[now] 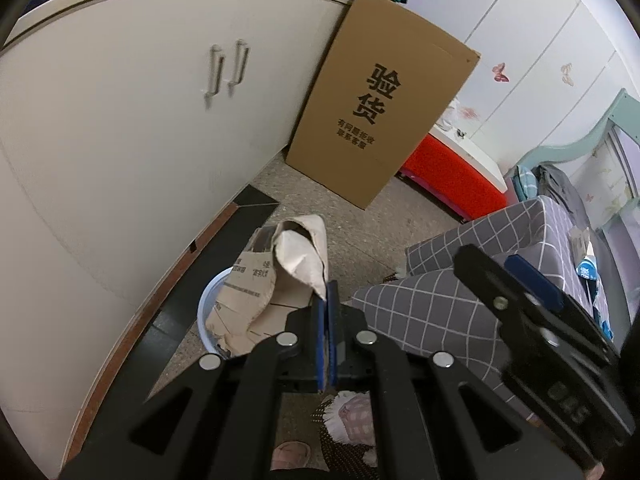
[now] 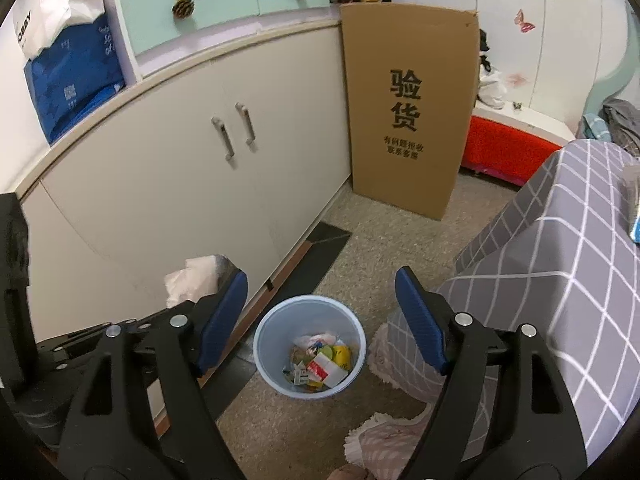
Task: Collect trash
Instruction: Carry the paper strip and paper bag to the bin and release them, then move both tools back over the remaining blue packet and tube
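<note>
My left gripper (image 1: 327, 300) is shut on a crumpled piece of brown and white paper packaging (image 1: 276, 272) and holds it above the light blue trash bin (image 1: 208, 316). My right gripper (image 2: 322, 312) is open and empty, above the same bin (image 2: 264, 332), which holds several bits of trash (image 2: 320, 364). In the right wrist view the left gripper and its paper (image 2: 196, 280) show at the left. In the left wrist view the right gripper (image 1: 532, 300) shows at the right.
A white cabinet (image 2: 168, 184) runs along the left. A tall cardboard box (image 2: 408, 112) leans at its end. A bed with a grey checked cover (image 2: 560, 280) is at the right. A red storage box (image 2: 508, 148) stands behind. Pink fringed cloth (image 2: 384, 444) lies on the floor.
</note>
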Action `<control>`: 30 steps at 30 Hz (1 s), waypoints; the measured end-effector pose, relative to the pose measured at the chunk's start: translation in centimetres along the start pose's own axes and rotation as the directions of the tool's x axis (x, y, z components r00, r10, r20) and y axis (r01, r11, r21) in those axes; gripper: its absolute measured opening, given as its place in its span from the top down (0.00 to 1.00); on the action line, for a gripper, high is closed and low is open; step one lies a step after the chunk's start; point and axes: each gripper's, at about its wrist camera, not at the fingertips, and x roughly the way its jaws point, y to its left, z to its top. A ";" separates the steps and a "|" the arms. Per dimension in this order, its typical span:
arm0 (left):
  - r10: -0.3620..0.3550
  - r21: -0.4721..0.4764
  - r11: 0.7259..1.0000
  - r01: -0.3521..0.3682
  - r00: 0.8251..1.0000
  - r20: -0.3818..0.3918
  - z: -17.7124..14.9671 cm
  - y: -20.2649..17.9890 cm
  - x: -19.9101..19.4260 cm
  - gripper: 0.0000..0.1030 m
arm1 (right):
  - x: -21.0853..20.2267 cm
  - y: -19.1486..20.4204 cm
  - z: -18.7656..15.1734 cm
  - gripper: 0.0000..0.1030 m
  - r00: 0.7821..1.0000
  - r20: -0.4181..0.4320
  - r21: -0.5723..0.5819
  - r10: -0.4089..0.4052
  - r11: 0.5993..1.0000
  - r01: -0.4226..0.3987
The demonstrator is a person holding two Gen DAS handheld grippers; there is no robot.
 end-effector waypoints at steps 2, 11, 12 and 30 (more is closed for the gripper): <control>-0.015 -0.003 1.000 0.015 1.000 -0.005 0.6 -0.6 0.5 0.98 | -0.8 -0.8 0.3 0.26 0.999 0.031 0.039 0.008 0.999 -0.010; 0.023 -0.060 0.998 -0.020 0.998 0.054 1.7 -1.6 0.6 0.45 | -2.5 -3.1 0.9 0.23 0.997 0.083 0.101 -0.012 0.995 0.004; 0.030 -0.060 0.998 -0.027 0.998 0.052 1.5 -1.8 0.4 0.45 | -2.5 -3.1 0.9 0.23 0.997 0.080 0.101 -0.014 0.995 0.006; 0.010 0.009 1.000 -0.012 0.989 0.149 0.1 -6.3 -6.6 0.38 | -8.3 -5.4 0.7 0.21 0.992 0.117 0.145 -0.035 0.989 0.017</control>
